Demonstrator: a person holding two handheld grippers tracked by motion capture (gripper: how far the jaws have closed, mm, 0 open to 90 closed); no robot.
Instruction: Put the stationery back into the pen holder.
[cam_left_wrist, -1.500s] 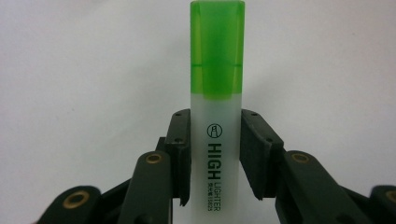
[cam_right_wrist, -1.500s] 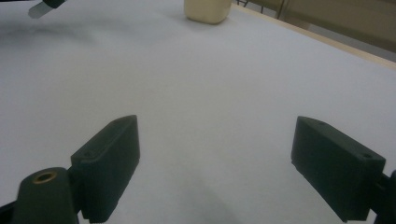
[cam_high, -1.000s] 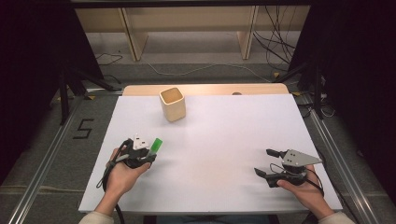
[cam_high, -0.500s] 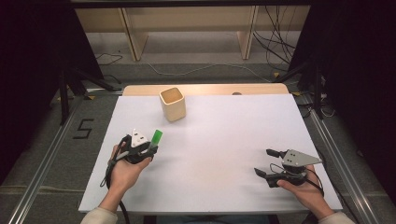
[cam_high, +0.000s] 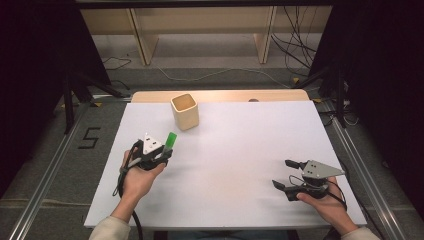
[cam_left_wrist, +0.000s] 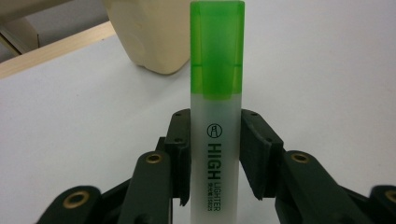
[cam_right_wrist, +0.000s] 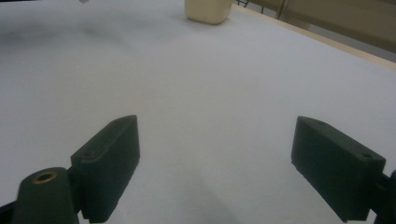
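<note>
The left claw is clenched on one highlighter, its two jaws pressing the white barrel from either side, the green cap pointing away toward the table's far edge. It hangs near the left edge of the white table. One beige cup stands upright beyond it, close to the far edge. The right claw sits near the table's near right corner, jaws spread wide apart with nothing between them.

Our left gripper sits toward the table's left edge, jaws clamped; our right gripper, near the front-right corner, seemingly just above it, gapes wide.
</note>
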